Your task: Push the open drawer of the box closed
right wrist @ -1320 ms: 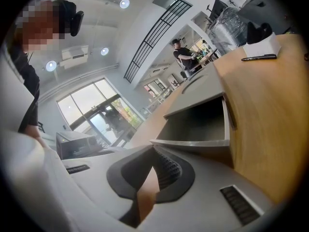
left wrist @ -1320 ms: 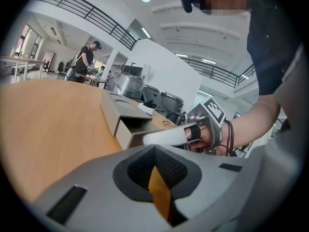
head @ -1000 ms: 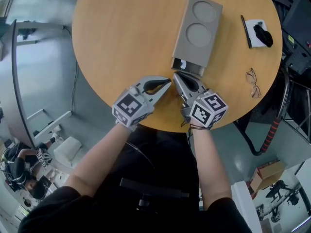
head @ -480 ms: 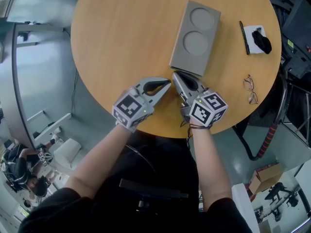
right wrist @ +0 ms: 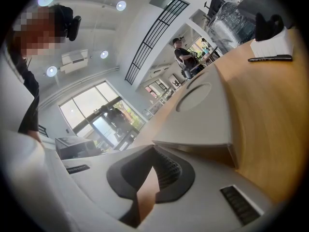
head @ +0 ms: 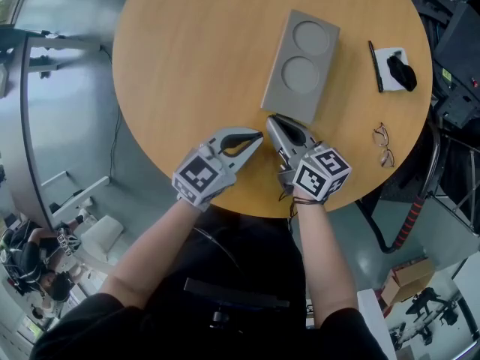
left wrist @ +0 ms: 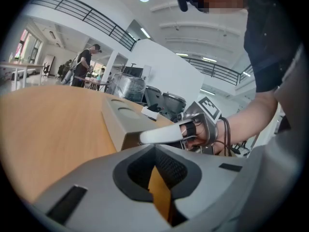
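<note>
A grey box [head: 300, 64] with two round recesses on top lies on the round wooden table [head: 187, 58]. Its near end looks flush, with no drawer sticking out. My right gripper [head: 271, 118] is shut and empty, its tip at the box's near end; whether it touches I cannot tell. My left gripper [head: 259, 135] is shut on nothing, just left of the right one and short of the box. In the left gripper view the box [left wrist: 126, 122] lies ahead, with the right gripper [left wrist: 143, 138] at its end. In the right gripper view the box [right wrist: 203, 115] fills the space just beyond my jaws.
A pair of glasses [head: 384, 145] lies near the table's right edge. A black pen [head: 373, 56] and a white card with a dark object on it [head: 397, 60] sit at the far right. The table's near edge runs just under my grippers. People stand far off.
A second ago the drawer stuck out of the box's near end by my right gripper's tip. Now that end is flush. Both grippers stay shut and have barely shifted.
</note>
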Available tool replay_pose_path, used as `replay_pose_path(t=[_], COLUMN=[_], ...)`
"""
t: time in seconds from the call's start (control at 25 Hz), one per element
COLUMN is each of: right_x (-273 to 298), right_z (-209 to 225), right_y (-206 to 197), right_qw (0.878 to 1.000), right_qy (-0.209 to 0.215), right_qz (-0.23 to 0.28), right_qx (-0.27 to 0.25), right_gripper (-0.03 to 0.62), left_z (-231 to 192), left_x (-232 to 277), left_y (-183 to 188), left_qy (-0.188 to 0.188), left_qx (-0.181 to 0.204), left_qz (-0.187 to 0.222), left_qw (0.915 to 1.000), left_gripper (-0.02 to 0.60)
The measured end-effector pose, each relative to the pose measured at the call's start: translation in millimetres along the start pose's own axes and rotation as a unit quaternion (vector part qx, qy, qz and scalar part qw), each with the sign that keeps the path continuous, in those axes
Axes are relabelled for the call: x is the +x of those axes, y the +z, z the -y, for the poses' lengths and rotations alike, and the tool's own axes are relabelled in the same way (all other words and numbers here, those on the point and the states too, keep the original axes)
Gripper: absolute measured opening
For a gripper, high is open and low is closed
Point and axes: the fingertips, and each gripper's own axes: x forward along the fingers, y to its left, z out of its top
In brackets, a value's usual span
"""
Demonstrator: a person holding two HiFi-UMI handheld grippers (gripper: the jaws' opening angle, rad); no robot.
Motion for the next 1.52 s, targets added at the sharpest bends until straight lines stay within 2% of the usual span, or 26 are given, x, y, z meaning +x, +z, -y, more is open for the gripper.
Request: replay_pose_path(t=[0.12, 0.36, 0.56, 0.8, 1.2, 1.52], right_x=[-17.2, -64.8, -106.7, -155.3, -231.6, -251.9], right_z=[-21.8, -92.3, -156.7, -234.5, -352.7, -388.2], right_y=[16.5, 74.8, 111.9, 139.4, 177.4, 180.7], right_qw=[0.999, 0.985, 0.971, 0.952, 0.940, 0.935], right_qy=[0.012, 0.033, 0.040, 0.040, 0.058, 0.061], right_qz=[0.007, 0.044, 0.070, 0.083, 0.114, 0.132], right_qx=[-0.044, -0.165, -0.225, -0.291, -0.316, -0.324], right_gripper=[0.005, 0.005, 0.005, 0.005, 0.005, 0.005], left_z=[17.7, 48.1, 89.2, 134.1, 213.0, 243.2], left_x=[-9.8, -44.3, -85.3, -134.9, -202.1, -223.0], left_y=[22.2, 92.5, 155.3, 208.1, 281.3, 294.7], left_qy=[-0.024, -0.043, -0.064, -0.065, -0.069, -0.075], left_qx=[0.040, 0.066, 0.093, 0.084, 0.134, 0.150], left_qz=[0.025, 0.074, 0.116, 0.128, 0.145, 0.144], left_qw=[0.9986, 0.9942, 0.9868, 0.9860, 0.9778, 0.9754], left_gripper=[0.029, 0.029, 0.028, 0.028, 0.029, 0.029])
